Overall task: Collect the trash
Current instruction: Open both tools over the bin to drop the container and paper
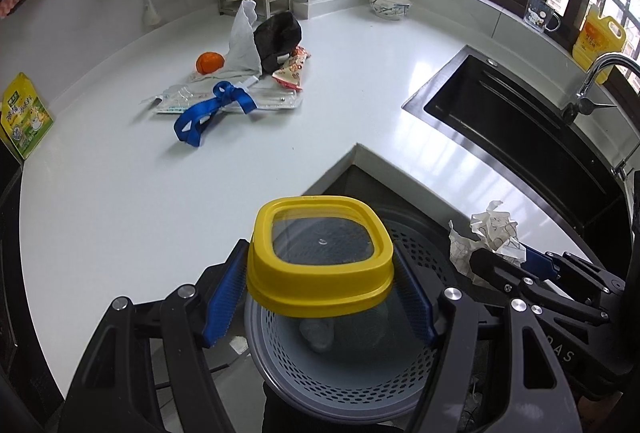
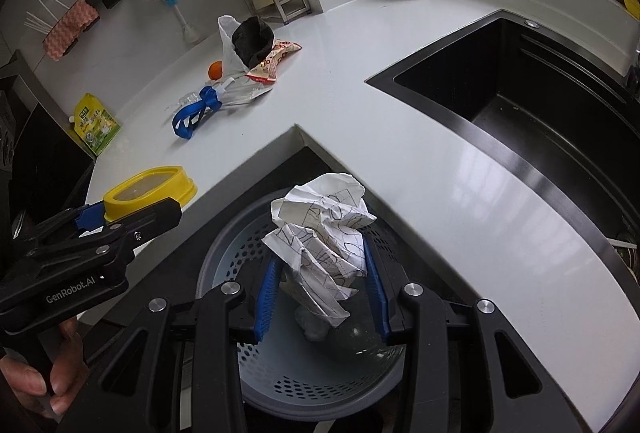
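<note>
My left gripper is shut on a yellow-rimmed clear container and holds it above the grey perforated bin. My right gripper is shut on a crumpled white paper over the same bin; the paper also shows in the left wrist view. The left gripper with the container shows at the left of the right wrist view. A pale lump lies at the bottom of the bin. More trash lies far back on the counter: blue ribbon, snack wrapper, black bag, white bag, clear plastic packaging.
An orange lies by the trash pile. A green packet is at the counter's left edge. The black sink with a tap is on the right. A bowl, a cup and a yellow bottle stand at the back.
</note>
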{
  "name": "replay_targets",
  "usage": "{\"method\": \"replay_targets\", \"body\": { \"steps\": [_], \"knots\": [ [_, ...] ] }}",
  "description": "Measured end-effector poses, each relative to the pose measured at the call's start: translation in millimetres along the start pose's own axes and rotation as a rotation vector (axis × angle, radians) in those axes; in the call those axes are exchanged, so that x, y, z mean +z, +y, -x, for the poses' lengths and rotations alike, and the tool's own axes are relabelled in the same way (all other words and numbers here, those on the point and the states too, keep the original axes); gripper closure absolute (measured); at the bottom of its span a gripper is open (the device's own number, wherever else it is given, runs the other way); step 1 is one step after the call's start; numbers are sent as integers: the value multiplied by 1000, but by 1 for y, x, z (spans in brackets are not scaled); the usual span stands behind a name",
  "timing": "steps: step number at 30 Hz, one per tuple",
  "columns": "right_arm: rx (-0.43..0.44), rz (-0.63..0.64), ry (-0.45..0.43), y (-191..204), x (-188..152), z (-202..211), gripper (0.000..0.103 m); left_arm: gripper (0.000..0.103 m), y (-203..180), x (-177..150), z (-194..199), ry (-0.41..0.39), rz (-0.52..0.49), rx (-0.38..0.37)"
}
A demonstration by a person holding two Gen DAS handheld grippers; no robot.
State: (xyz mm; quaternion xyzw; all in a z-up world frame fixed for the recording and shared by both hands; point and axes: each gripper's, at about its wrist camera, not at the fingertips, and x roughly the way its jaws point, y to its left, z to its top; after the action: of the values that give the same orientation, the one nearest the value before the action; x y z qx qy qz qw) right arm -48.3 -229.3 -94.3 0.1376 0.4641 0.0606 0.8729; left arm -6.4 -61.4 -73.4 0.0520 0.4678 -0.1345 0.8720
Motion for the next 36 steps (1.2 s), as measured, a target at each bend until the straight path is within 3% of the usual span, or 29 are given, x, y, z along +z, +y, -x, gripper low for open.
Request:
{"method": "replay_targets", "body": {
  "steps": [14,36],
  "knots": [
    [1,-19,121,-15,-39,-32,65,35,-5,-40,-38,116,-8,27],
    [10,-42,235,-23,-64,-79,62,33,5,-68,-73,201,-1,40]
  ]
}}
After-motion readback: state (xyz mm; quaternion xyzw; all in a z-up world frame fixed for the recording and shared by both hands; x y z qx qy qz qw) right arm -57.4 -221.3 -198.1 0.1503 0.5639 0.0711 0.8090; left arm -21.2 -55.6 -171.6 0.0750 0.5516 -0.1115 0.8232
